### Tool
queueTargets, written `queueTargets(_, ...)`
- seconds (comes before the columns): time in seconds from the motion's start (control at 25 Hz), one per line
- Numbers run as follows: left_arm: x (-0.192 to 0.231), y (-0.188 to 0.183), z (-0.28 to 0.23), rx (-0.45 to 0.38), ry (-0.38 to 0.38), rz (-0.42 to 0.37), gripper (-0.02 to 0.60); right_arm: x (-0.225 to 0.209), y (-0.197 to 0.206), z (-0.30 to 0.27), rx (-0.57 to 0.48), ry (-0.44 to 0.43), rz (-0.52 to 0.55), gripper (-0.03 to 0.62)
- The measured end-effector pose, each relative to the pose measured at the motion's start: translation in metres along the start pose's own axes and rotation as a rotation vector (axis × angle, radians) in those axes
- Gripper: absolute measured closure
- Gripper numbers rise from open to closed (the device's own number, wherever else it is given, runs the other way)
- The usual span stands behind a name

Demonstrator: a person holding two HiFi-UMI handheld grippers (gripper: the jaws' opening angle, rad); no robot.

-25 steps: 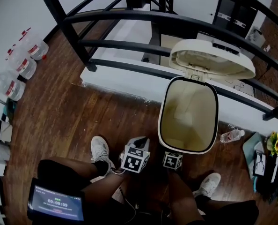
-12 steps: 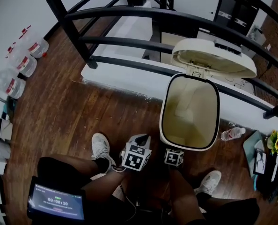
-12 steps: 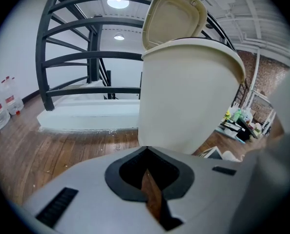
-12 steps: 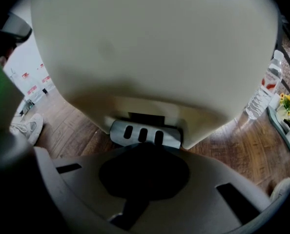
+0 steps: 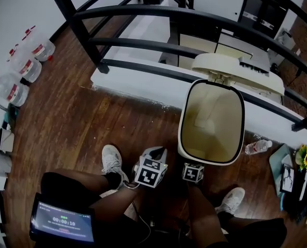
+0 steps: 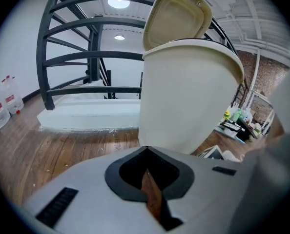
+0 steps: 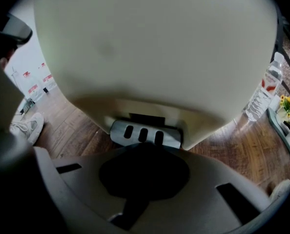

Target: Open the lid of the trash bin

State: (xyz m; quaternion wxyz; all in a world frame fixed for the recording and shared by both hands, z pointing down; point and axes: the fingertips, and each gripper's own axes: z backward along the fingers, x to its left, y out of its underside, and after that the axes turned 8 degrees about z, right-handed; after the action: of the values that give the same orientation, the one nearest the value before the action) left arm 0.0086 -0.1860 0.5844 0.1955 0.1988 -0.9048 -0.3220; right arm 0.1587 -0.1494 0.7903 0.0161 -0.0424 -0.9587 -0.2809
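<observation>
A cream pedal trash bin (image 5: 180, 130) stands on the wood floor with its lid (image 5: 237, 68) raised far back, and the inside looks empty. My right gripper (image 5: 193, 166) is at the foot of the bin's front. In the right gripper view its shut tips (image 7: 145, 147) sit against the grey metal pedal (image 7: 144, 133) under the bin body (image 7: 155, 48). My left gripper (image 5: 155, 154) hangs to the left of the bin's base. It is shut and holds nothing, and the left gripper view shows the bin (image 6: 184, 96) and its upright lid (image 6: 176, 13) ahead.
A black curved railing (image 5: 143, 14) and a white ledge (image 5: 127, 84) run behind the bin. Water jugs (image 5: 19, 71) line the left wall. A small bottle (image 5: 258, 146) lies right of the bin, near flowers (image 5: 304, 159). The person's shoes (image 5: 111, 161) flank the grippers.
The lid has swung further up and back, from showing its underside to nearly edge-on. Both grippers have stayed almost where they were.
</observation>
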Motion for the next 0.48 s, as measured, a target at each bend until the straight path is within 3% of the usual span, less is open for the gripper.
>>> queueTargets(0.48,0.004,-0.002,-0.002,-0.037,-0.008,-0.007,0.584,-0.004,-0.005,0.008,-0.034,0.036,0.014,0.588)
